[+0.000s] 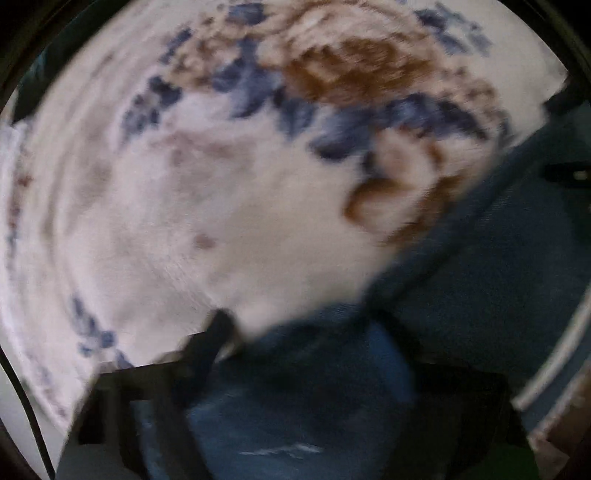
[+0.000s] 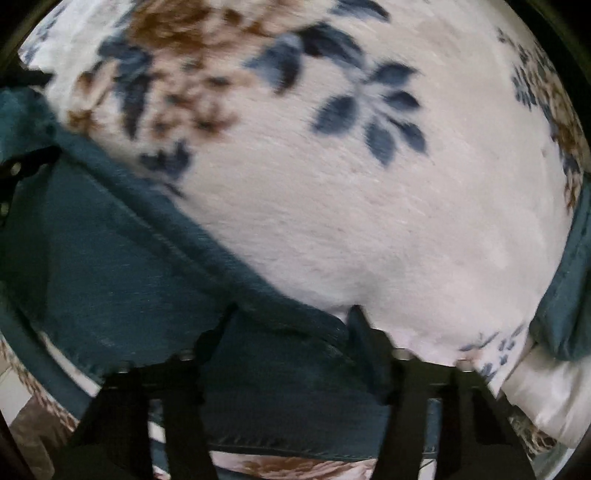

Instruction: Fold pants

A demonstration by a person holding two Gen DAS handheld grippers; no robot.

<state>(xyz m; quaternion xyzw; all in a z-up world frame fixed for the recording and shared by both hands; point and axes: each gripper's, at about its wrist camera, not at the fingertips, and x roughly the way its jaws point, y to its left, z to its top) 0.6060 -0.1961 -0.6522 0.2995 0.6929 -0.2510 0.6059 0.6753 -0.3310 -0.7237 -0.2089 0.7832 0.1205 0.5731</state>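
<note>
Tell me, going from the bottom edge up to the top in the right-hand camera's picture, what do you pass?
The black gripper → the blue pants, with their edge lying between its fingers → the plain pale stretch of the blanket → the blanket's blue leaves → its brown flowers.

Open floral blanket (image 2: 369,221) lies clear beyond the pants (image 2: 110,258) edge.

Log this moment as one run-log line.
stage: grasping pants | left gripper: denim between fingers, contact unclear | right gripper: straddles pants edge, contact unclear | surface: floral blanket | blur: heavy
</note>
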